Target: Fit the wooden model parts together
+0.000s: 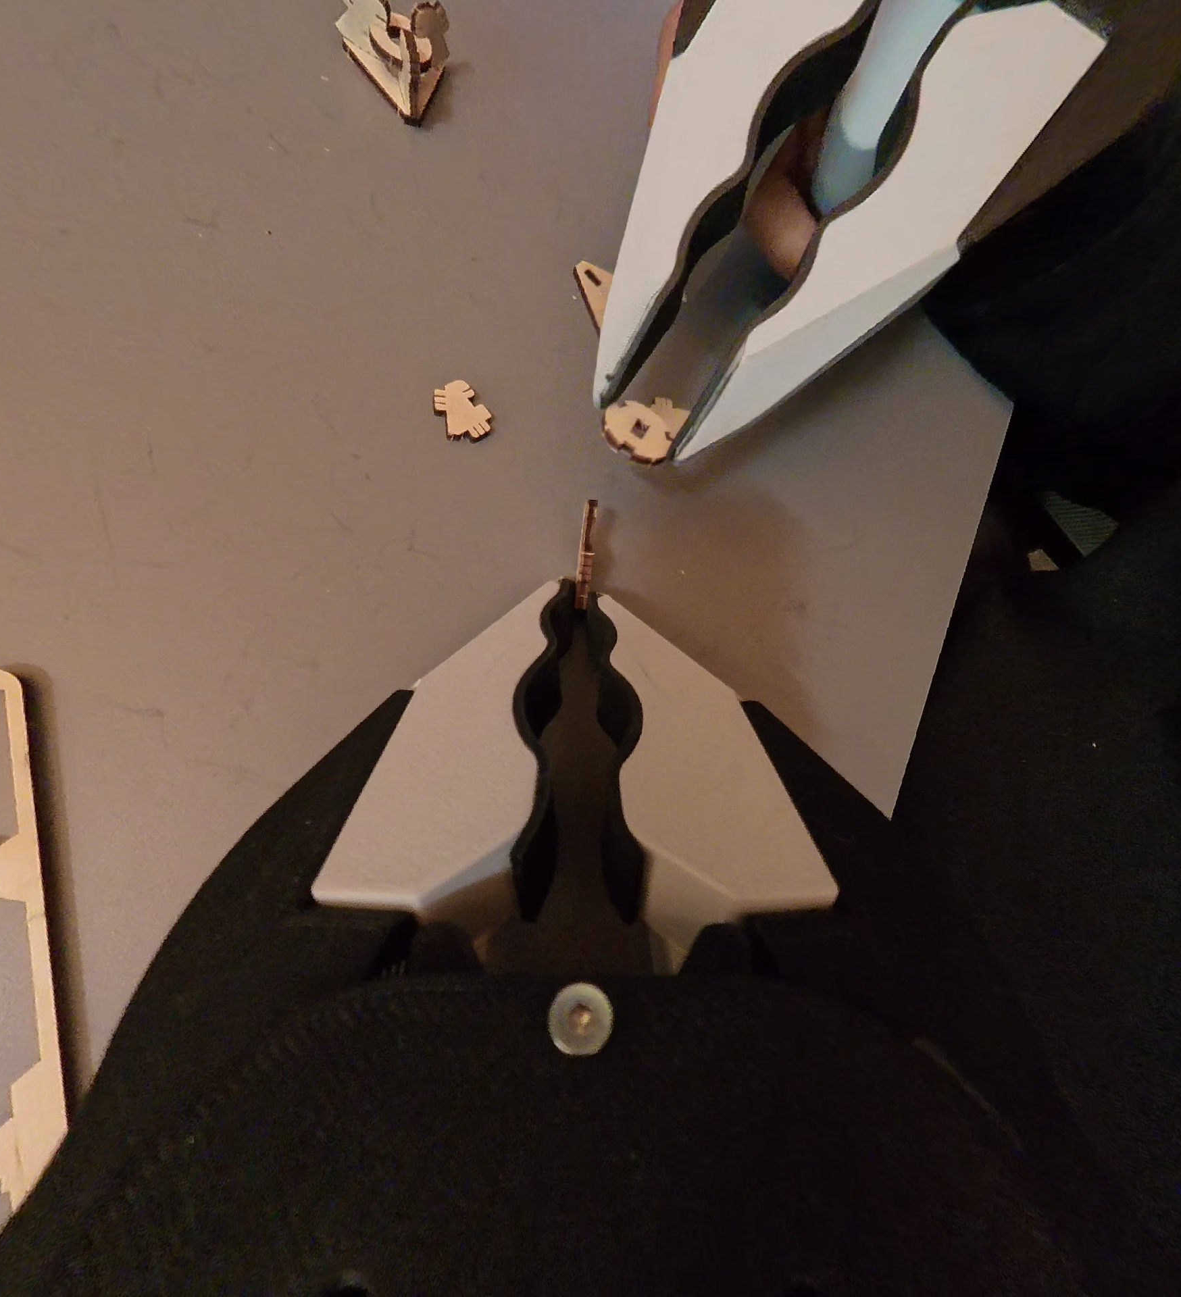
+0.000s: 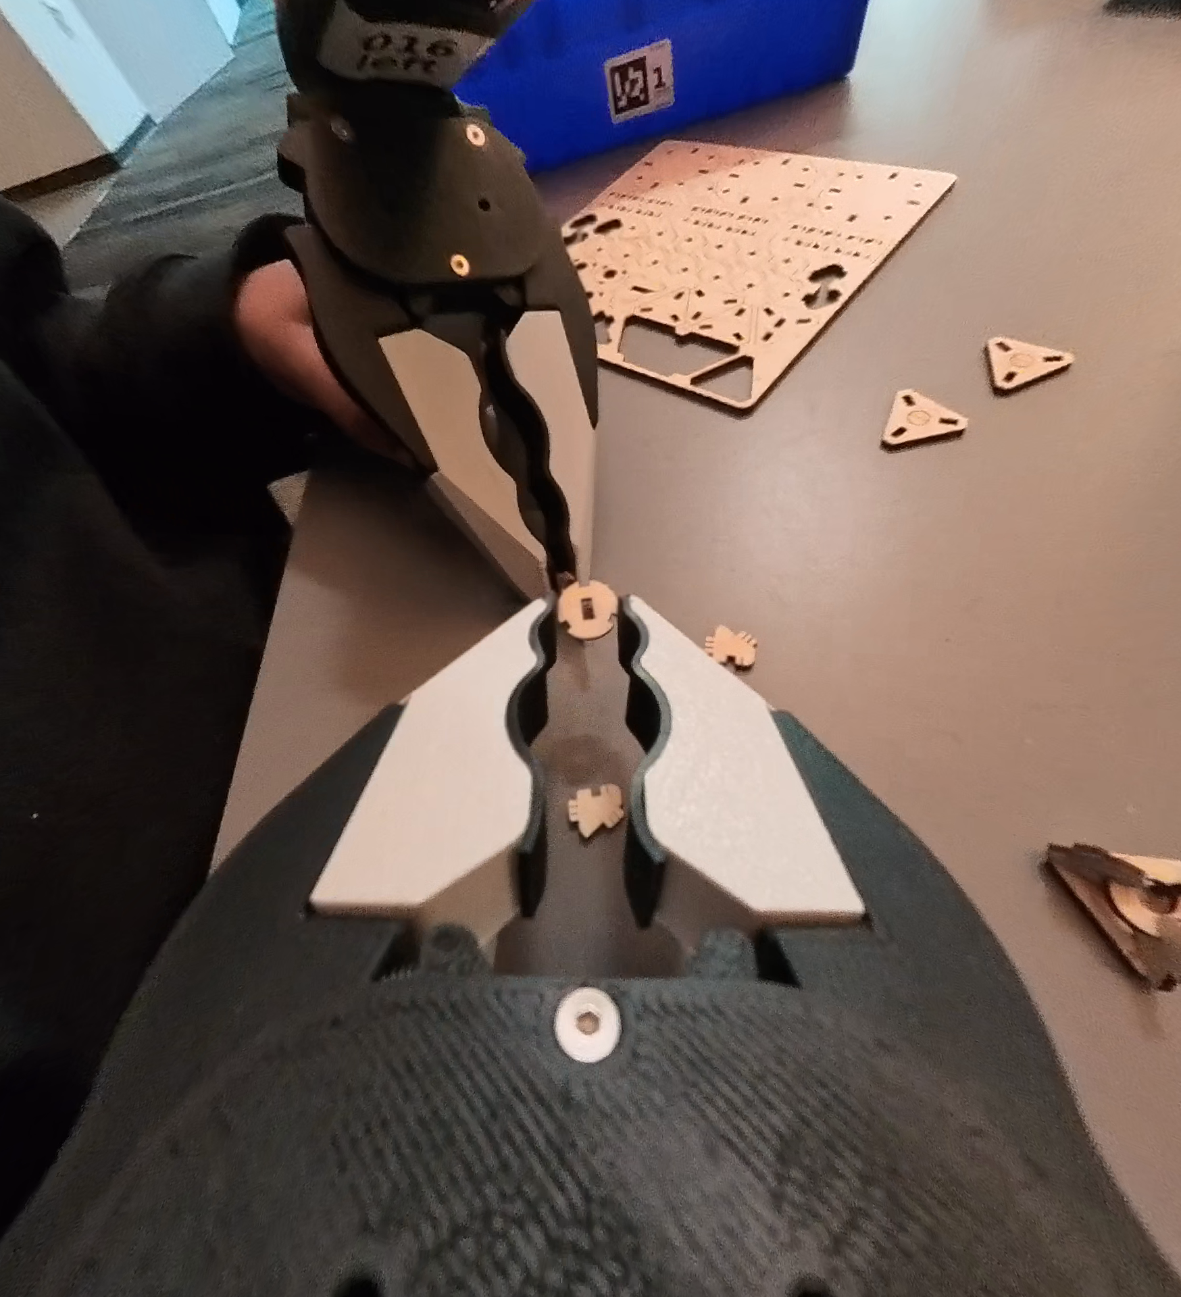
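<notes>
We see left gripper (image 1: 582,593) clenched on thin wooden strip (image 1: 588,544), edge-on, long axis pointing forward to right gripper (image 1: 644,429). Right gripper grasps round slotted wooden disc (image 2: 587,613), just beyond strip tip, apart in left wrist view. On table (image 1: 223,316): two toothed pieces (image 2: 731,646), two triangles (image 2: 923,420), one cut sheet (image 2: 749,267), one blue bin (image 2: 679,63).

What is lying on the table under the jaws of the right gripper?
A small flat wooden piece with finger-like notches lies on the grey table, seen between the fingers. The fingers hide whatever lies directly under them.
</notes>
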A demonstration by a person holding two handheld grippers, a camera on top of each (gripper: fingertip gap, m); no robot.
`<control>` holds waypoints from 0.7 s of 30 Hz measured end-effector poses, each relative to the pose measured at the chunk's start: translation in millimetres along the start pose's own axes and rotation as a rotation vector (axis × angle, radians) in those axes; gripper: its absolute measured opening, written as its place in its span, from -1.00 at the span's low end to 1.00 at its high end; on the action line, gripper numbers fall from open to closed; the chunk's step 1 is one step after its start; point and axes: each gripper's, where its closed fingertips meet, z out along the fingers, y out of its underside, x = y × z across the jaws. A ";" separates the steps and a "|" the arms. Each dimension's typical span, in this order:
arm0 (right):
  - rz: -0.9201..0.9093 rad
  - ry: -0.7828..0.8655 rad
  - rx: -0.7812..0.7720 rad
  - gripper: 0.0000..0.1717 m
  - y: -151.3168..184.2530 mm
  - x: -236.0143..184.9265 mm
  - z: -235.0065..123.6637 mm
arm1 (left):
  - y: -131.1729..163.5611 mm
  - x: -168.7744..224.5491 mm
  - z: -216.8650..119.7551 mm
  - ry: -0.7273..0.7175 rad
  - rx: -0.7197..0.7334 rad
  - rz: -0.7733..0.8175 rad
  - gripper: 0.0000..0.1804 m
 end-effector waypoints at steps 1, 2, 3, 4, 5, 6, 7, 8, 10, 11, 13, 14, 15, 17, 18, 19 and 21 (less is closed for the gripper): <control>0.005 -0.012 -0.010 -0.82 2.5 0.6 0.8 | 0.2 0.0 0.0 0.000 -0.001 0.000 -0.98; 0.005 -0.020 -0.028 -0.82 5.9 1.3 2.5 | 0.5 0.4 -0.1 -0.001 -0.003 0.004 -0.98; 0.002 -0.032 -0.040 -0.82 8.3 0.7 4.5 | 1.0 1.1 -0.1 0.002 -0.005 0.009 -0.98; 0.000 -0.048 -0.044 -0.82 8.6 -1.3 6.6 | 1.6 1.9 -0.2 0.007 -0.008 0.014 -0.98; -0.001 -0.062 -0.047 -0.82 8.0 -3.5 8.7 | 2.1 2.6 -0.3 0.012 -0.011 0.016 -0.98; -0.003 -0.072 -0.051 -0.82 7.3 -5.1 10.6 | 2.5 3.3 -0.4 0.020 -0.014 0.017 -0.98; -0.007 -0.075 -0.059 -0.82 7.2 -5.9 12.3 | 2.9 3.9 -0.7 0.030 -0.017 0.016 -0.98; -0.013 -0.071 -0.073 -0.82 8.6 -5.6 14.0 | 3.3 4.5 -0.9 0.040 -0.020 0.015 -0.98; -0.023 -0.060 -0.092 -0.82 11.9 -4.2 15.9 | 4.0 5.5 -1.4 0.057 -0.027 0.017 -0.98; -0.017 -0.067 -0.091 -0.82 12.0 -4.9 15.7 | 4.2 5.7 -1.6 0.062 -0.030 0.019 -0.98; -0.002 -0.079 -0.090 -0.82 12.2 -5.6 15.3 | 4.3 5.7 -1.5 0.065 -0.034 0.030 -0.98; 0.000 -0.083 -0.090 -0.82 12.3 -5.9 15.3 | 4.2 5.8 -1.5 0.065 -0.036 0.037 -0.98; 0.000 -0.083 -0.095 -0.82 13.0 -6.1 15.5 | 4.1 5.9 -1.3 0.065 -0.038 0.042 -0.98; -0.005 -0.076 -0.100 -0.82 14.0 -5.8 16.1 | 3.8 7.2 -1.2 0.075 -0.041 0.046 -0.95; -0.007 -0.074 -0.101 -0.82 14.0 -5.7 16.1 | 3.7 7.8 -1.3 0.080 -0.042 0.048 -0.94; -0.008 -0.074 -0.101 -0.82 14.0 -5.7 16.1 | 3.5 8.3 -1.1 0.084 -0.042 0.050 -0.93; -0.008 -0.081 -0.106 -0.82 15.0 -7.1 16.4 | 2.8 8.5 -0.6 0.083 -0.042 0.051 -0.92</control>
